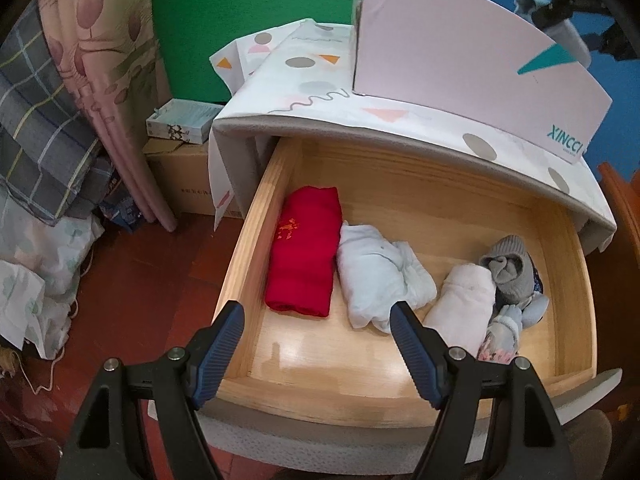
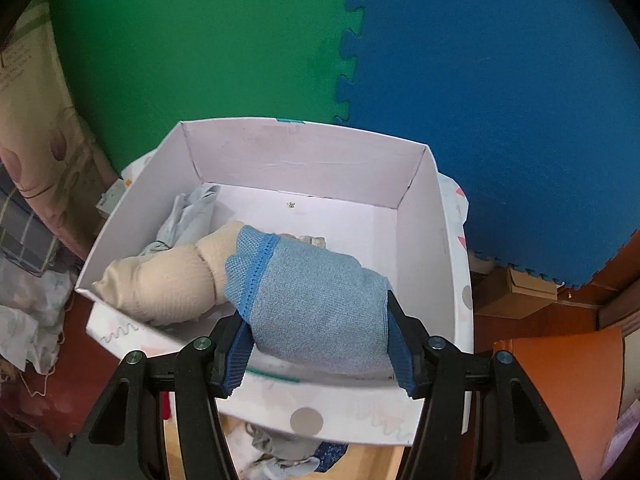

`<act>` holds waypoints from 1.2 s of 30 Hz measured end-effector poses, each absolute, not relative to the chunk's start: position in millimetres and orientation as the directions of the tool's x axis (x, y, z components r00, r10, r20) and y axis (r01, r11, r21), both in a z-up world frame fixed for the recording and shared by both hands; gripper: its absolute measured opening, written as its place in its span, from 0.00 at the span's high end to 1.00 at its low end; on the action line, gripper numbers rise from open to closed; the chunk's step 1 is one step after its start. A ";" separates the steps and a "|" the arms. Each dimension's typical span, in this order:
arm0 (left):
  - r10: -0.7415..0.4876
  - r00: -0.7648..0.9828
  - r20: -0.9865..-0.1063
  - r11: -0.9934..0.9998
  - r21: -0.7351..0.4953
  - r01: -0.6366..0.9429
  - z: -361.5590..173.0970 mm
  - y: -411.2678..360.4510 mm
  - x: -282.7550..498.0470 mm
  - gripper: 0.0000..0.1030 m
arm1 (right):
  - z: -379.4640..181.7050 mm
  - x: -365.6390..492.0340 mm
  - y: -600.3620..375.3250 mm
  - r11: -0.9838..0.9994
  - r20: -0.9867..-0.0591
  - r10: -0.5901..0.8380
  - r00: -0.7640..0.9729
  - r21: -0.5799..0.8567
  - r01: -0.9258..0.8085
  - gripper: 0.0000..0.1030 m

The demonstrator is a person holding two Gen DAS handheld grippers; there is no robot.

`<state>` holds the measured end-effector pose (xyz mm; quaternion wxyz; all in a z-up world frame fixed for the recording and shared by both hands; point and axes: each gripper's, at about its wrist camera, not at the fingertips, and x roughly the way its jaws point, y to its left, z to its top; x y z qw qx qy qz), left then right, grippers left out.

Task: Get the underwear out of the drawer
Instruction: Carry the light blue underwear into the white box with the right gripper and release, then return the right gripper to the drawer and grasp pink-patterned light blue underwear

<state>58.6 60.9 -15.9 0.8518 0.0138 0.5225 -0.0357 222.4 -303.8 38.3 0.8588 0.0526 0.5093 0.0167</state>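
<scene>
My right gripper clamps a blue-and-beige bundle at lower centre, over the white box. My left gripper hangs open and empty above the wooden drawer, red cloth mid-frame.

drawer: pale wood, glossy floor
red garment: soft cloth, at 10 o'clock
box: matt white cardboard
blue garment: knitted

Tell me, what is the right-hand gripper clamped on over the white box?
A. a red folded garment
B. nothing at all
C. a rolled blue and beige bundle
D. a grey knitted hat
C: in the right wrist view the right gripper has its jaws pressed on either side of the blue and beige bundle, over the open white box.
</scene>
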 end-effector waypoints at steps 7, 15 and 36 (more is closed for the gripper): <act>-0.043 0.444 -0.895 0.998 -0.016 0.066 -17.6 62.2 60.4 0.25 | 18.8 244.5 -295.4 0.995 -0.894 0.088 0.439 0.104 0.012 0.45; -0.042 0.443 -0.895 0.998 -0.013 0.069 -18.2 62.1 60.5 0.25 | -0.5 247.3 -294.0 0.991 -0.905 0.119 0.407 0.136 0.014 0.39; -0.040 0.421 -0.906 0.999 -0.024 0.042 -19.3 67.1 60.9 0.25 | 36.5 125.8 -299.9 0.972 -0.878 0.233 0.419 0.218 -0.083 0.32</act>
